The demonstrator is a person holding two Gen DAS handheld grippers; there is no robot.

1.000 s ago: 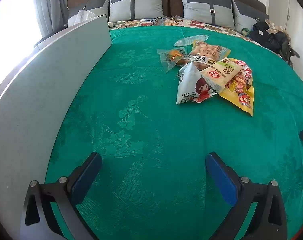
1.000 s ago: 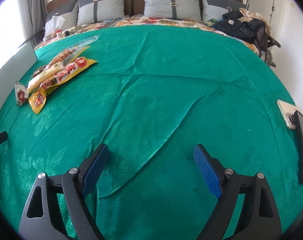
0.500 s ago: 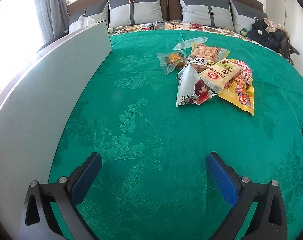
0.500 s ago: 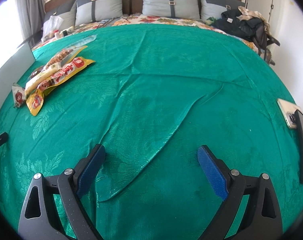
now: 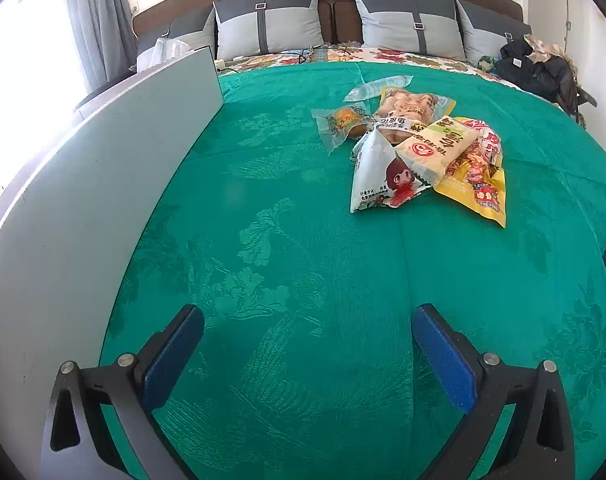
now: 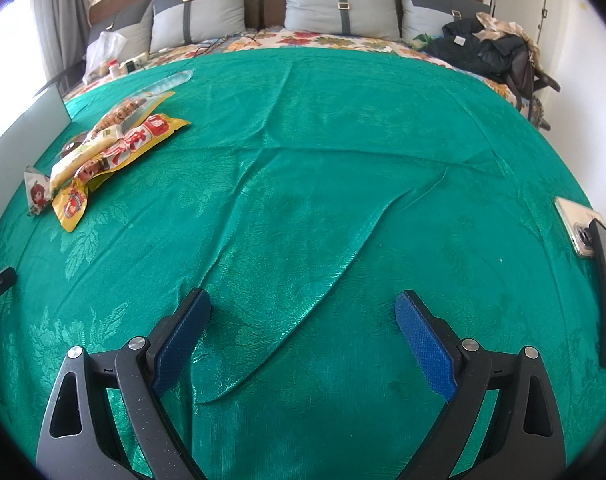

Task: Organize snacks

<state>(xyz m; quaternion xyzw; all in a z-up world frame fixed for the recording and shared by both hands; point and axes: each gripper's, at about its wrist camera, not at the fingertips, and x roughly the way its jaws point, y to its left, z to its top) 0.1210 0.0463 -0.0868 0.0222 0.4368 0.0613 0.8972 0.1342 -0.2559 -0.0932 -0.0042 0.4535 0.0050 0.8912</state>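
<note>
A pile of snack packets lies on the green bedspread: a white triangular packet with a cartoon girl, a cream packet with a red logo, a yellow-red bag, a clear pack of brown buns, a small clear cake pack and a clear wrapper. My left gripper is open and empty, well short of the pile. My right gripper is open and empty over creased cloth; the pile lies far left of it.
A grey-white panel runs along the bed's left side. Grey pillows line the headboard. Dark clothes lie at the back right. Two phones lie at the right edge. The bedspread has a long fold.
Both grippers have drifted slightly; the snack pile sits a little lower and nearer in the left wrist view. Both stay open and empty.
</note>
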